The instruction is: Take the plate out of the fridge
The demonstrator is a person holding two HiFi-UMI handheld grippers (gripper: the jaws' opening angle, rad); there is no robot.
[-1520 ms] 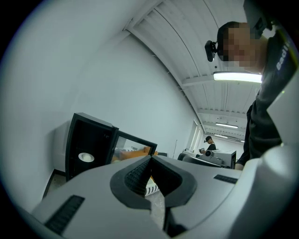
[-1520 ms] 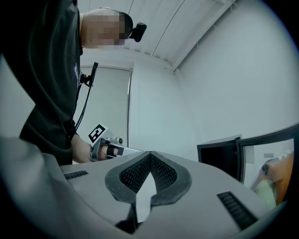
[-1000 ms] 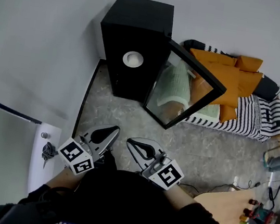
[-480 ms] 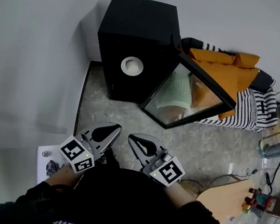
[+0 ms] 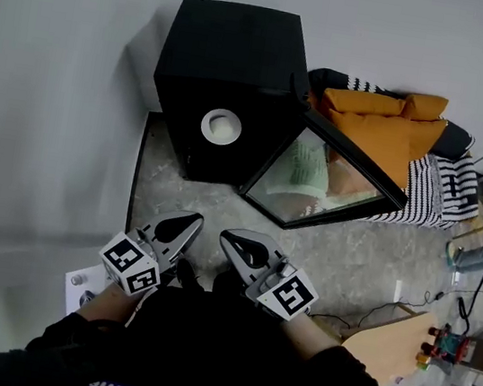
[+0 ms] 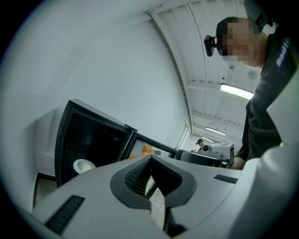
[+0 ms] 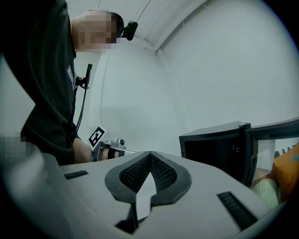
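Note:
A black mini fridge (image 5: 226, 76) stands on the floor against the wall, and its glass door (image 5: 326, 178) is swung open to the right. Inside it lies a white plate (image 5: 221, 126), which the left gripper view also shows as a pale plate (image 6: 84, 165) low in the dark fridge (image 6: 88, 140). My left gripper (image 5: 186, 223) and right gripper (image 5: 234, 239) hover side by side close to my body, well short of the fridge. Both are shut with nothing between the jaws. The right gripper view shows the fridge (image 7: 219, 144) ahead to the right.
Orange cushions (image 5: 389, 120) lie on a striped mattress (image 5: 445, 197) right of the fridge, behind the open door. A wooden tabletop (image 5: 390, 347) with small items is at the lower right. A white object (image 5: 81, 285) sits on the floor at the lower left. Grey walls run behind and to the left.
The fridge and its open door have slid left and down in the head view as I close in. Both grippers stay shut, held in the same place before me.

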